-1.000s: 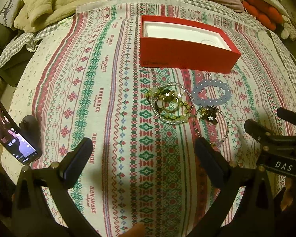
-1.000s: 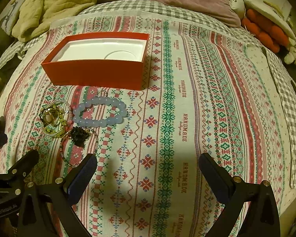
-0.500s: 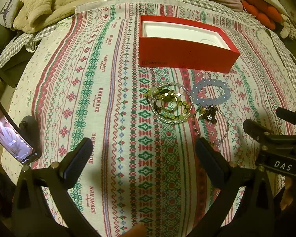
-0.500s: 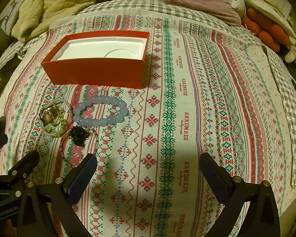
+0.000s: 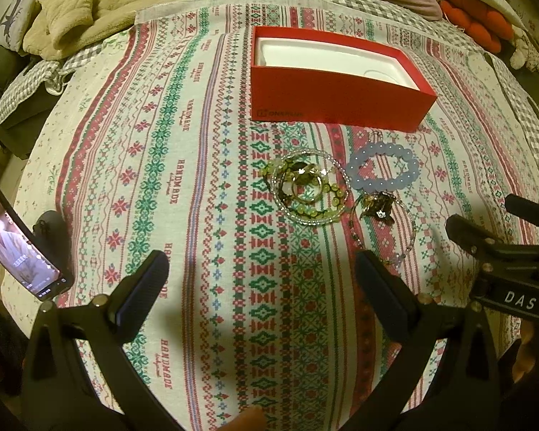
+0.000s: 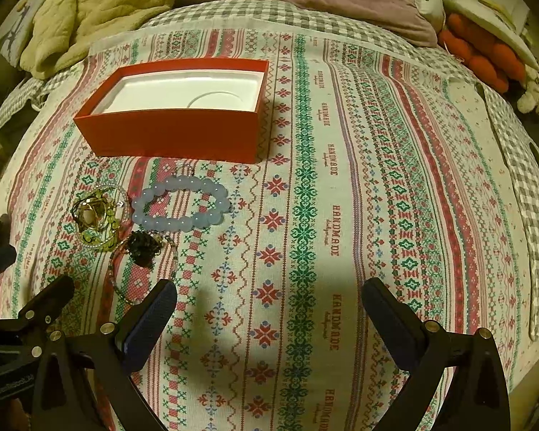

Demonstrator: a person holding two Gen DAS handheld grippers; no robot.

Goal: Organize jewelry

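Red box (image 5: 337, 106): open, on my patterned cloth (image 6: 341, 215).
Blue bead bracelet (image 6: 180, 204): just before it.
Left gripper (image 5: 258, 273): spread wide, empty.
Right gripper (image 6: 269, 305): spread wide, empty.

Gaping left claw (image 5: 258, 269) above patterned cloth (image 5: 183, 179), jewelry (image 5: 305, 190) before red box (image 5: 337, 104)

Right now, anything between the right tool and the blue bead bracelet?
Nothing visible. The right tool is open above bare cloth; the blue bead bracelet lies ahead to its left, apart from the thin beaded strand near the tool's left finger.
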